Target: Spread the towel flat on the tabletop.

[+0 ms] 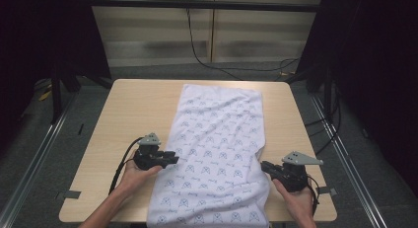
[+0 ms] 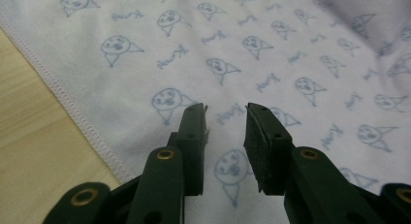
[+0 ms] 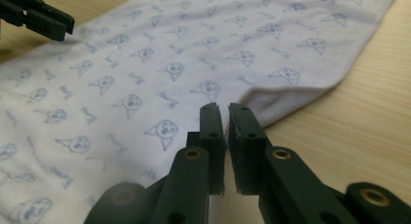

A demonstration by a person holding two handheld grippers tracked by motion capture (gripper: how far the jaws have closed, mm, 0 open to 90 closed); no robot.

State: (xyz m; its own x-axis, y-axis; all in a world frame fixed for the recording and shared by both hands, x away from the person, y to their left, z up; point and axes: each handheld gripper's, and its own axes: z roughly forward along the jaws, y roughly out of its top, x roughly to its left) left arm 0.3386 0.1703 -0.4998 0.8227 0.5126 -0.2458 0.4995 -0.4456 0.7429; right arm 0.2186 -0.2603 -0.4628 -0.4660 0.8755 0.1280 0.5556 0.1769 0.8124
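We should pinch each long edge of the towel (image 1: pixel 217 154) squarely: left gripper (image 2: pixel 226 118) jaws stand partly open and empty, right gripper (image 3: pixel 226 118) jaws nearly closed, holding nothing.

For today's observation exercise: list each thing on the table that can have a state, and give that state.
towel: spread flat, lightly wrinkled, near end hanging over the table edge.
left gripper: open, above the towel, gripping nothing.
right gripper: nearly shut, empty, at the towel's edge.
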